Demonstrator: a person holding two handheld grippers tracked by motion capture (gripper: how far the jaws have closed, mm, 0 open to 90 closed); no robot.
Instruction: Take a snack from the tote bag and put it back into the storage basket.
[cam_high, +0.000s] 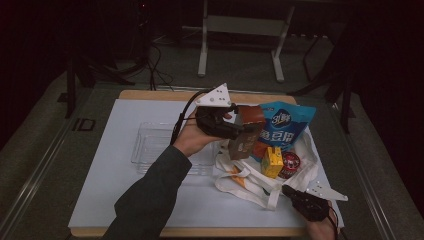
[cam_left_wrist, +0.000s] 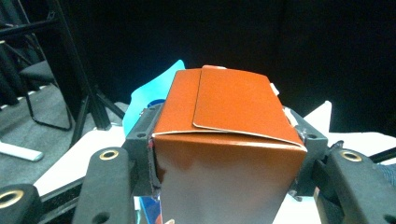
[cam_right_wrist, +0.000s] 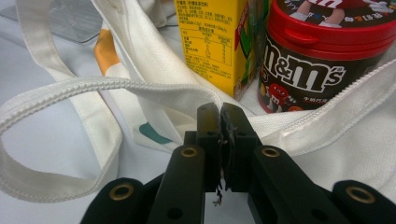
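Observation:
My left gripper (cam_high: 239, 131) is shut on a reddish-brown carton (cam_high: 245, 142) and holds it in the air above the open white tote bag (cam_high: 250, 181). In the left gripper view the carton (cam_left_wrist: 224, 140) sits squarely between both jaws, its folded top facing the camera. Inside the bag lie a blue snack pouch (cam_high: 286, 125), a yellow juice carton (cam_high: 272, 162) and a red-lidded M&M's tub (cam_high: 291, 165). My right gripper (cam_high: 290, 192) is low at the bag's near edge. Its jaws (cam_right_wrist: 220, 116) are pressed together on the bag's hem (cam_right_wrist: 154, 84), just in front of the yellow carton (cam_right_wrist: 210, 42) and the tub (cam_right_wrist: 317, 65).
A clear plastic tray (cam_high: 150, 145) lies on the white mat (cam_high: 125, 195), left of the bag and under the left forearm. The bag's handles (cam_high: 235, 180) loop out toward the front. Chair and stand legs stand on the dark floor beyond the table.

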